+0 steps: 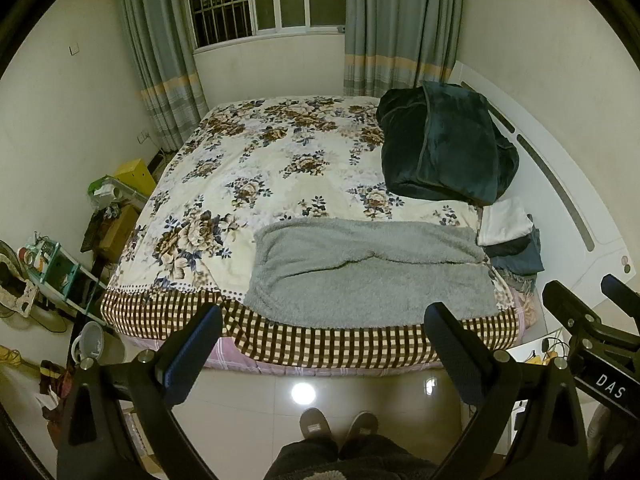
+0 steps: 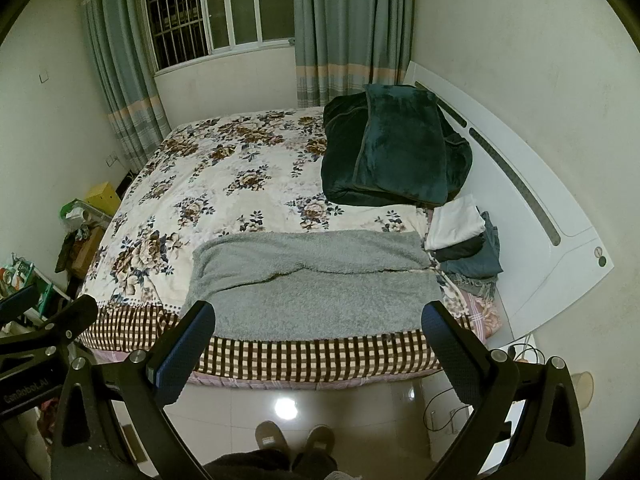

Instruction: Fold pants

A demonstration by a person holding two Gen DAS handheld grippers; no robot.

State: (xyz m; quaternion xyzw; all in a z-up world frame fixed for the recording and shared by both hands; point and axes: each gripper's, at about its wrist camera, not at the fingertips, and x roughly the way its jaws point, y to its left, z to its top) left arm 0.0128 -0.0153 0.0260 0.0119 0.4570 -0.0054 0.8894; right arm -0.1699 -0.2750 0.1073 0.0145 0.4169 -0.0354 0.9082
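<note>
Both tongs, left (image 1: 324, 344) and right (image 2: 320, 344), wide open, empty, above floor.

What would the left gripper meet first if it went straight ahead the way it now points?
Probably the grey pants spread at the near edge of the bed. The left gripper is open and apart from them; depth is uncertain.

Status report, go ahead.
Left gripper open, right gripper open, both short of the bed. Grey fleece pants flat at bed edge, untouched. Nothing in the way.
</note>
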